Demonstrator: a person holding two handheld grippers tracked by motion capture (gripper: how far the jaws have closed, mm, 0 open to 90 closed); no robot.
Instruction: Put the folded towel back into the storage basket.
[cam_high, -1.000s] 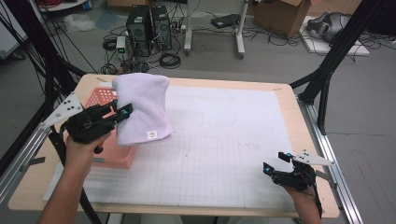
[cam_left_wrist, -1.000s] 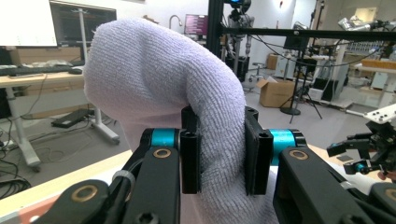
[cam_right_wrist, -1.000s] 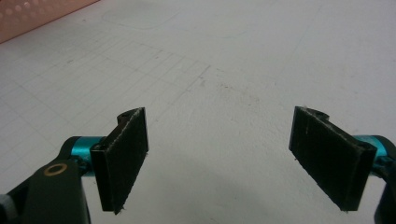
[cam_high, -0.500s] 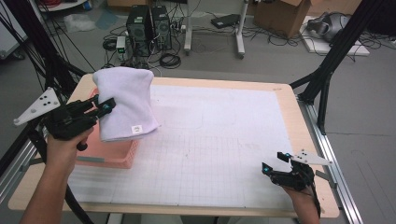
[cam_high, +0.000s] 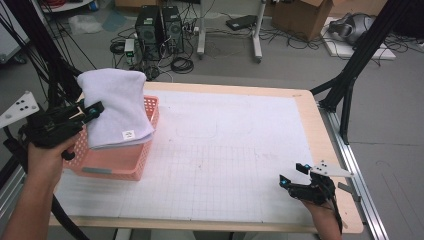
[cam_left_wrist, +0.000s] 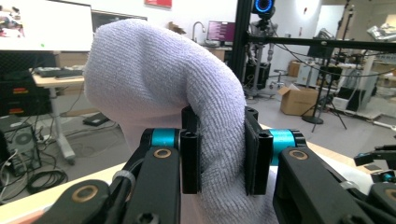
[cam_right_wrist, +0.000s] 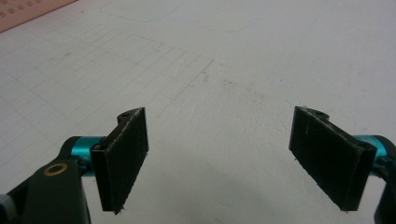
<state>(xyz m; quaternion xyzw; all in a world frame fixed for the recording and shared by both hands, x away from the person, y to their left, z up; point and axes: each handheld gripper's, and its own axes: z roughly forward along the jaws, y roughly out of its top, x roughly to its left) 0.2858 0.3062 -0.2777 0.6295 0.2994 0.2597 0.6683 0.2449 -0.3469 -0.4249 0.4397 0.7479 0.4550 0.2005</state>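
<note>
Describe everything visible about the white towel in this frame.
The towel is a folded, pale white terry cloth with a looped, ribbed weave and a small label near its lower edge. The left tongs are shut on a thick fold of it, holding it raised and draped over the pink basket at the table's left side. Whether its hanging edge touches the basket cannot be told.

Folded white towel (cam_high: 116, 107) hangs upright above the pink basket (cam_high: 117, 165), label showing.
</note>
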